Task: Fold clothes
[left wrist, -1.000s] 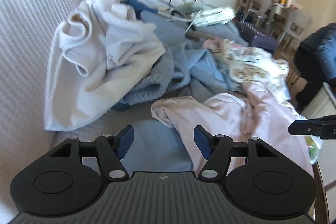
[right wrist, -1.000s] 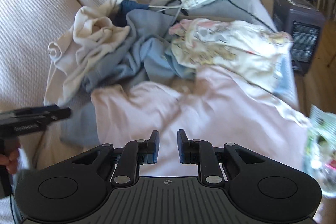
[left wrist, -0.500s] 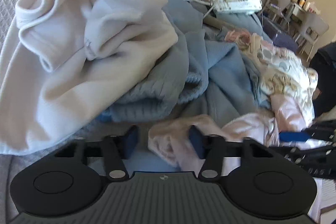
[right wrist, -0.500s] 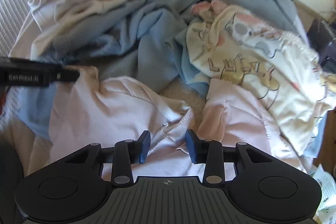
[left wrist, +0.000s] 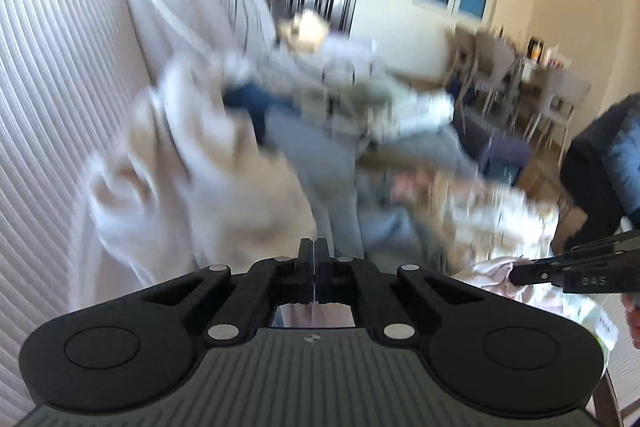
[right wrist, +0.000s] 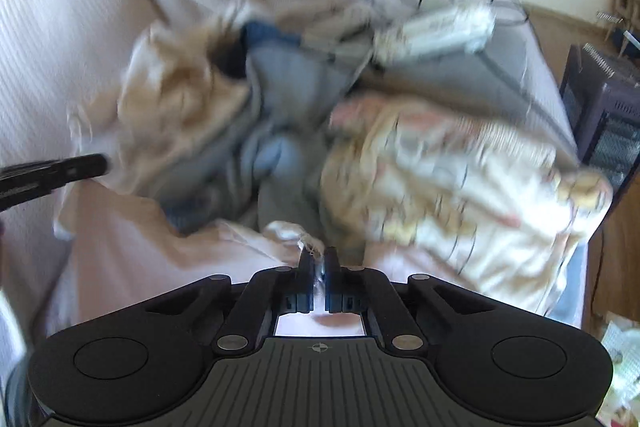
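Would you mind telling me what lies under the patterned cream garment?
Under the patterned cream garment, the pale pink garment shows at its near edge and blue-grey clothes at its left. What lies beneath its middle is covered.

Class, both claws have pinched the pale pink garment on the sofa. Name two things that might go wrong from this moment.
The right claw grips only a thin, frayed edge of the pink garment, so it might slip free. The garment's far edge lies against the blue knit and the patterned cloth, so lifting could drag that pile along.
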